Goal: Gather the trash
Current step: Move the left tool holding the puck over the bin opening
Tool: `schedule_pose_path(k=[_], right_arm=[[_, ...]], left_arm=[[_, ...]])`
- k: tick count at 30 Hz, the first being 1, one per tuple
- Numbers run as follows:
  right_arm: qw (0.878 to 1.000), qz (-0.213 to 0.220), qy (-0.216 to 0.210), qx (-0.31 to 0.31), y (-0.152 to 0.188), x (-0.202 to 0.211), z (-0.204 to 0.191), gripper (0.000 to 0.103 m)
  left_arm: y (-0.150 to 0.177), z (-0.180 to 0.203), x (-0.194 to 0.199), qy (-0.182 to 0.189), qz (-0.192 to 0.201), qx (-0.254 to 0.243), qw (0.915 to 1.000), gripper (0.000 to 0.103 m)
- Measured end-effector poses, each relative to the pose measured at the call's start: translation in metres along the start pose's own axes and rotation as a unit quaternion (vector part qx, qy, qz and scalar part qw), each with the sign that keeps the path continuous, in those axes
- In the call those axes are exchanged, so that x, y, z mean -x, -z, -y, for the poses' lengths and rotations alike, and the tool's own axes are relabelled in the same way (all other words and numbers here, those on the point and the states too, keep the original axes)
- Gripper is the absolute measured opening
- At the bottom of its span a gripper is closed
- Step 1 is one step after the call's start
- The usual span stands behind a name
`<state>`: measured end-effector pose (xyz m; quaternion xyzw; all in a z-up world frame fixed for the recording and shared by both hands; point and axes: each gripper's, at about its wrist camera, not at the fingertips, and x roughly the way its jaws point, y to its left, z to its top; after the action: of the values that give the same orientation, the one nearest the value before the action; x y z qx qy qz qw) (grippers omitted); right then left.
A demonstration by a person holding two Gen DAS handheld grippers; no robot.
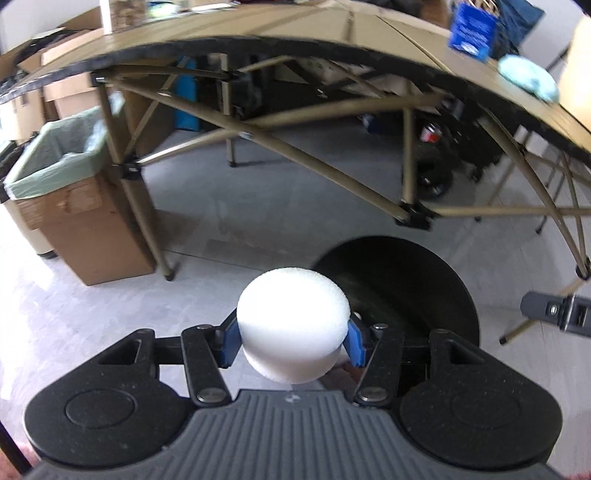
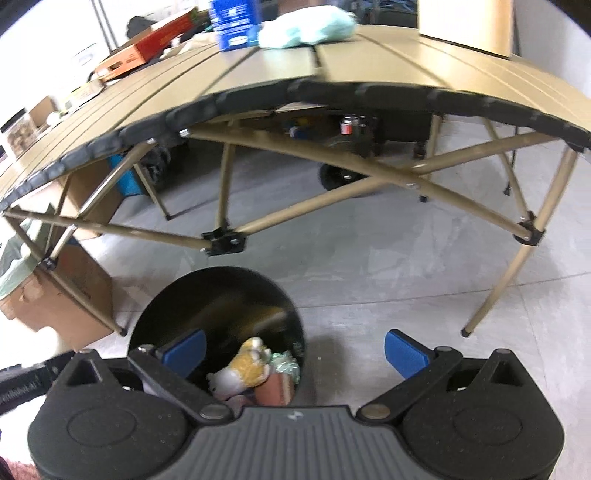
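My left gripper (image 1: 291, 341) is shut on a white foam puck (image 1: 291, 325) and holds it above the floor, just left of the black round trash bin (image 1: 443, 291). In the right wrist view my right gripper (image 2: 295, 350) is open and empty, right over the same black bin (image 2: 177, 295). Inside the bin lie a yellow-and-white crumpled item (image 2: 247, 363), a pinkish piece (image 2: 275, 391) and a green crinkled scrap (image 2: 286, 363). A light blue crumpled cloth (image 2: 306, 26) and a blue package (image 2: 232, 22) lie on the tan folding table (image 2: 369, 66).
A cardboard box lined with a green bag (image 1: 62, 177) stands at the left by the table leg. The table's crossed tan legs (image 1: 295, 155) span the floor ahead. Boxes and clutter (image 2: 144, 48) sit on the table's far left. A red can (image 1: 430, 133) stands under the table.
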<state>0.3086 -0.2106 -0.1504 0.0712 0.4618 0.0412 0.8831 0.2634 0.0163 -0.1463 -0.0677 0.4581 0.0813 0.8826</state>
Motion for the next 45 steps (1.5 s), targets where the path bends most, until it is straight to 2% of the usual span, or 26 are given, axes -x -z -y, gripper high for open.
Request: schedule_pose_path(k=[13,23,30,38,39,40,42,45], right_arm=[[0.998,0.0,0.023,-0.059,-0.005,0.002,0.037,0.103],[0.996,-0.008,0.037,-0.086,-0.003,-0.005,0.054,0.103],[0.994,-0.007,0.043,-0.104,-0.001,-0.005,0.065,0.103],[0.992,-0.012,0.039,-0.122,0.002,-0.007,0.076,0.103],[0.992,-0.012,0.039,-0.122,0.002,-0.007,0.077,0.103],[0.992,-0.013,0.039,-0.123,0.002,-0.007,0.077,0.103],[0.991,-0.012,0.039,-0.124,0.002,-0.007,0.078,0.103],[0.992,-0.011,0.037,-0.123,0.003,-0.006,0.076,0.103]], left_arm=[[-0.005,0.067,-0.04,0.032,-0.064,-0.064,0.9954,0.055],[-0.006,0.102,-0.064,0.036,-0.106,-0.071,0.9911,0.055],[-0.005,0.116,-0.08,0.034,-0.122,-0.076,0.9889,0.055],[-0.005,0.115,-0.091,0.021,-0.133,-0.08,0.9877,0.058],[-0.004,0.116,-0.093,0.02,-0.135,-0.082,0.9872,0.063],[-0.004,0.115,-0.094,0.02,-0.138,-0.081,0.987,0.078],[-0.004,0.115,-0.096,0.02,-0.142,-0.072,0.987,0.098],[-0.005,0.113,-0.096,0.021,-0.146,-0.071,0.9865,0.103]])
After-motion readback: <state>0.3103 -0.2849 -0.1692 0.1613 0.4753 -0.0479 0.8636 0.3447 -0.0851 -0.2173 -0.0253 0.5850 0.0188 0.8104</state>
